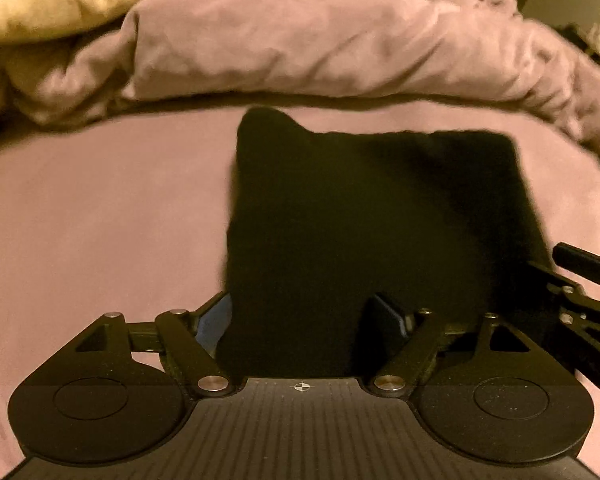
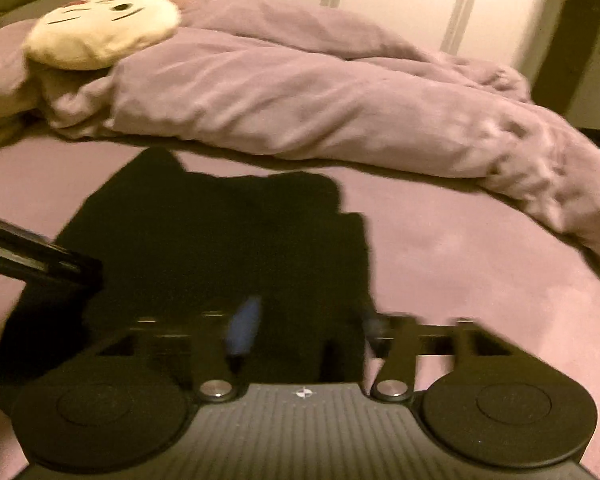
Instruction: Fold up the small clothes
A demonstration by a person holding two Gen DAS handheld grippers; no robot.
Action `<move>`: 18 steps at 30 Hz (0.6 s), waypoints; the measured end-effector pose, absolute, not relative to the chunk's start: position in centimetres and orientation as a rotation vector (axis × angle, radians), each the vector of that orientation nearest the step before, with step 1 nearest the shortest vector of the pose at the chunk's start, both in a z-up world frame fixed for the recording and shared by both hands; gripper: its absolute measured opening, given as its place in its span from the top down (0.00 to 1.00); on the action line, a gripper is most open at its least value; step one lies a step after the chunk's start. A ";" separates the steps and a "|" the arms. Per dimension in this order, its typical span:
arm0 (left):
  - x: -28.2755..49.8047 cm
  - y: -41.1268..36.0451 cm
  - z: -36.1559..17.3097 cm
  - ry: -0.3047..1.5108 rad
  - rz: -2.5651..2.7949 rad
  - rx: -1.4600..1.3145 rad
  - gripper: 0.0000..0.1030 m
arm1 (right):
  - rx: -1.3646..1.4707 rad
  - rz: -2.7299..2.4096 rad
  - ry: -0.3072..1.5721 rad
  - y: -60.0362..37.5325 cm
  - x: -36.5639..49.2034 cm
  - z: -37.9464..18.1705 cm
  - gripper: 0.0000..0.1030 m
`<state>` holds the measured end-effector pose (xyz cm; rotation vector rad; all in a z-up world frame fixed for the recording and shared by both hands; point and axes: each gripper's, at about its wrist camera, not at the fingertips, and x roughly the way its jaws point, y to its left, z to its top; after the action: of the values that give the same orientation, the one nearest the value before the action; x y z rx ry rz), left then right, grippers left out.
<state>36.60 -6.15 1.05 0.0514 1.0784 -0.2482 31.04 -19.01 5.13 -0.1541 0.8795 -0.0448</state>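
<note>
Small black fabric garment (image 1: 372, 208) lies flat on the pink-sheeted bed (image 1: 100, 220), its near edge running under both tools. Outline is roughly rectangular with a raised tab at the far left corner; it looks already folded at least once, though the fabric is too dark to show layers. Left tool (image 1: 306, 316) is spread wide, fingers straddling the near edge of the garment, nothing pinched. Right tool (image 2: 304, 320) is also spread wide over the near right part of the garment; that view is motion-blurred, so contact is unclear. Likely mid-task: a further fold or a final flattening is left. Crumpled pink duvet (image 2: 300, 92) and a cream plush toy with a face (image 2: 104, 28) sit beyond, well apart from the garment.
</note>
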 end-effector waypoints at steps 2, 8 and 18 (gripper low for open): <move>37.2 -6.8 0.1 1.078 -0.244 0.084 0.14 | -0.201 -0.052 0.905 -19.0 32.0 3.6 0.77; 38.2 -7.4 -1.3 1.111 -0.257 0.097 0.09 | -0.258 -0.075 0.956 -20.2 33.9 -0.4 0.72; 37.9 -5.5 -1.6 1.139 -0.218 -0.047 0.02 | -0.182 -0.103 0.941 -20.6 33.7 0.6 0.63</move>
<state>37.91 -5.54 -1.61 -0.0474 1.1390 -0.2177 33.70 -20.61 0.56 -0.1818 0.9406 -0.1028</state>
